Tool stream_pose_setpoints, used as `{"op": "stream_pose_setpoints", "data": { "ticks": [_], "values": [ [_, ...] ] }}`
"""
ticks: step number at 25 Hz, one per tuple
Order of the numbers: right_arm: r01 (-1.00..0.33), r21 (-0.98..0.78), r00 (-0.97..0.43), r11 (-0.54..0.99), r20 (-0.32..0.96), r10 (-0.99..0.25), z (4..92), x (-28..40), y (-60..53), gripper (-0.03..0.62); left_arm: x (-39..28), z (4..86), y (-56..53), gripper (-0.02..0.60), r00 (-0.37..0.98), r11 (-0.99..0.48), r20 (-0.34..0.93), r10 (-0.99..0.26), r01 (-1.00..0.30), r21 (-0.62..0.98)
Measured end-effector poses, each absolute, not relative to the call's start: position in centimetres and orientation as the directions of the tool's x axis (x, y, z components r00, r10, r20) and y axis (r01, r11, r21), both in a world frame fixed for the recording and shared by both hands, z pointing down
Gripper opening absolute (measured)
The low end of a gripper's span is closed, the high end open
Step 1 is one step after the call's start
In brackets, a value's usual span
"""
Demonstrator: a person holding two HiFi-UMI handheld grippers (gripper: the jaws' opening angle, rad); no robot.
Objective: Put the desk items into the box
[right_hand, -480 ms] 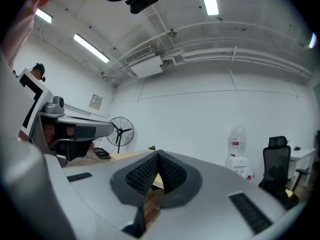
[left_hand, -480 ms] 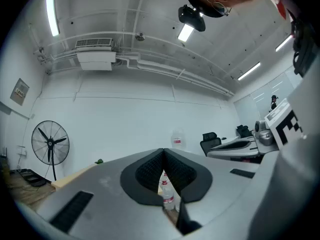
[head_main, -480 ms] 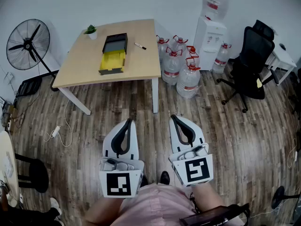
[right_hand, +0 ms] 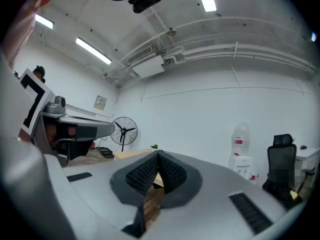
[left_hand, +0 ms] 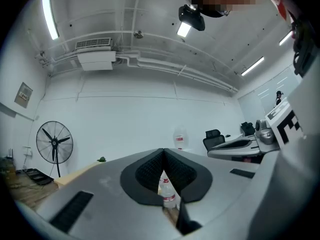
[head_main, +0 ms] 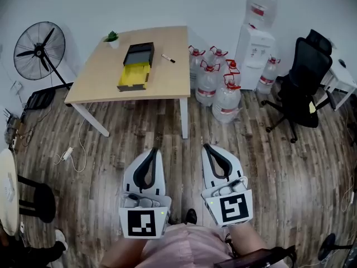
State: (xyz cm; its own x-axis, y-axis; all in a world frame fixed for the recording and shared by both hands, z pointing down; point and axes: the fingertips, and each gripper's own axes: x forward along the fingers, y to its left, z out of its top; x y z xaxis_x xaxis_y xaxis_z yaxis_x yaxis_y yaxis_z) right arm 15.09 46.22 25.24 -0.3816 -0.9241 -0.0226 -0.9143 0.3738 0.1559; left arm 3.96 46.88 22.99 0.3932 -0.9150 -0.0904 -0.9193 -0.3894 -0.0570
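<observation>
My left hand-held gripper [head_main: 152, 151] and right hand-held gripper [head_main: 208, 148]: jaws together, empty. The surface [head_main: 95, 82] well ahead carries a black box [head_main: 138, 53], a yellow tray [head_main: 134, 74], probably a marker [head_main: 168, 58].

Left gripper [head_main: 153, 151] and right gripper [head_main: 207, 147] held low, side by side, fingers [left_hand: 147, 171] closed (tips touching).

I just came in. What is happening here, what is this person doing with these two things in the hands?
A person stands on the wooden floor, some way from the table, with a tool in each hand. The left tool and the right tool are both shut and hold nothing. On the table are a black and yellow box, a pen and a small plant, none of them touched by a tool. Packing has not yet begun.
</observation>
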Motion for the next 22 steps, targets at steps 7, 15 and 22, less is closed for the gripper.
{"op": "stream_pose_setpoints", "data": {
  "ticks": [7, 15, 22],
  "values": [
    [-0.887, 0.115, -0.451, 0.447, -0.008, -0.893, 26.2, 15.8, 44.4, 0.112, 4.3, 23.6, 45.2, 0.011, 0.369, -0.359, -0.089, -0.925, -0.927, -0.110],
    [-0.886, 0.121, -0.443, 0.448, 0.068, -0.894, 28.2, 15.9, 39.1, 0.109, 3.8, 25.5, 40.2, 0.011, 0.345, -0.344, -0.050, -0.937, -0.938, -0.033],
    [-0.893, 0.126, -0.422, 0.432, 0.097, -0.901, 30.2, 13.7, 30.7, 0.103, 0.8, 27.5, 31.7, 0.011, 0.337, -0.336, -0.026, -0.941, -0.941, -0.034]
  ]
}}
